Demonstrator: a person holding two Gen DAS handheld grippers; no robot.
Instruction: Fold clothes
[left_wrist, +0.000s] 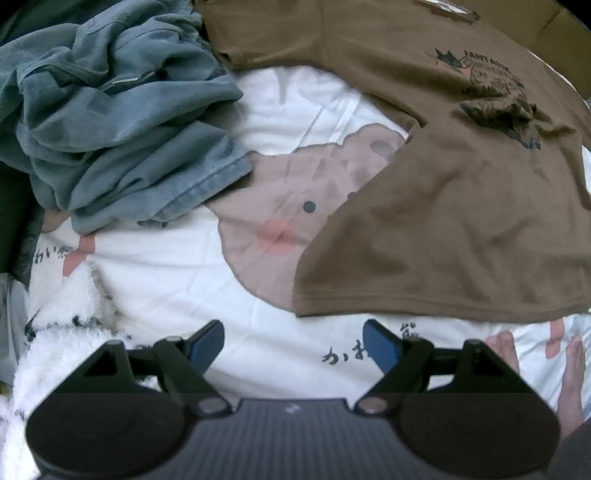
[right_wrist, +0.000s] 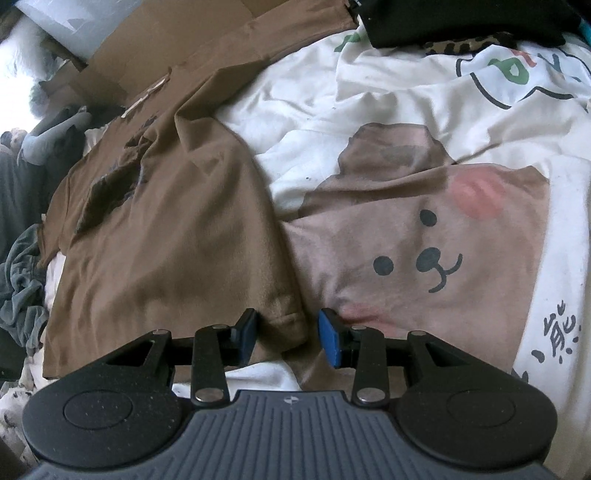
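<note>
A brown T-shirt (left_wrist: 443, 206) with a dark chest print lies spread flat on a white bedspread (left_wrist: 192, 280) that bears a bear drawing. In the left wrist view my left gripper (left_wrist: 293, 345) hangs open above the bedspread, just short of the shirt's bottom hem, with nothing between its blue pads. The right wrist view shows the same T-shirt (right_wrist: 166, 236) from its other side. There my right gripper (right_wrist: 290, 338) stands open, and the shirt's lower right corner lies between its fingers without being pinched.
A crumpled grey-blue garment (left_wrist: 122, 122) is heaped at the left of the bed. A fluffy white blanket (left_wrist: 62, 354) lies at the near left. Bare feet (left_wrist: 570, 369) show at the right edge. Cardboard (right_wrist: 155, 48) and dark clothing (right_wrist: 461, 18) lie beyond the shirt.
</note>
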